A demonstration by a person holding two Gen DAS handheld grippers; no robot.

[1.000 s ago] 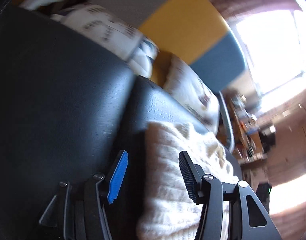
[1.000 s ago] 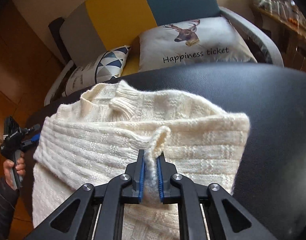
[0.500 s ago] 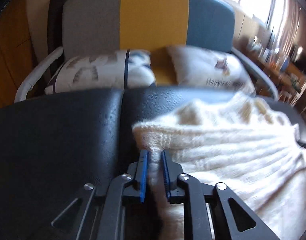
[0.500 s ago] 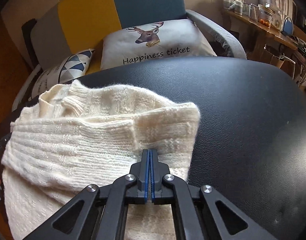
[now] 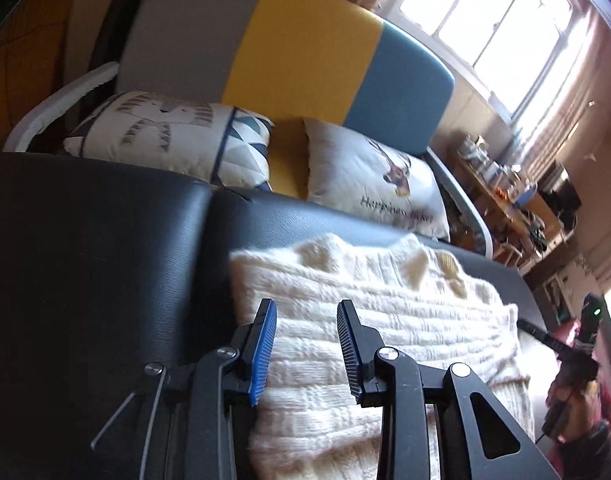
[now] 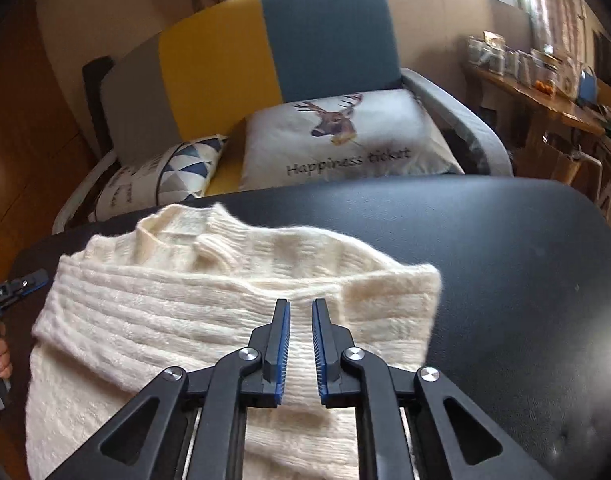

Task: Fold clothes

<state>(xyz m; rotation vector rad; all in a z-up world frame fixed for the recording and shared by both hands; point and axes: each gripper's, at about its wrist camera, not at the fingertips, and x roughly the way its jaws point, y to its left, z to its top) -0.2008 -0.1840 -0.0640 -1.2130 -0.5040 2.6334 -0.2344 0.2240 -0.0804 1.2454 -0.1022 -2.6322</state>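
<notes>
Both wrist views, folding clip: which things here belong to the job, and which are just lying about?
Part of the job:
- cream knit sweater, lying folded on the black padded table
- left gripper, jaws opening, gripping nothing
- right gripper, jaws opening, gripping nothing

Just lying about:
- deer cushion
- triangle-pattern cushion
- tricolour sofa
- cluttered wooden sideboard

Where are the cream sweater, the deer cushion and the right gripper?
cream sweater (image 6: 177, 312): right wrist view, ribbed folded part.
deer cushion (image 6: 337, 140): right wrist view, printed front.
right gripper (image 6: 300, 312): right wrist view, gap between fingertips.
</notes>
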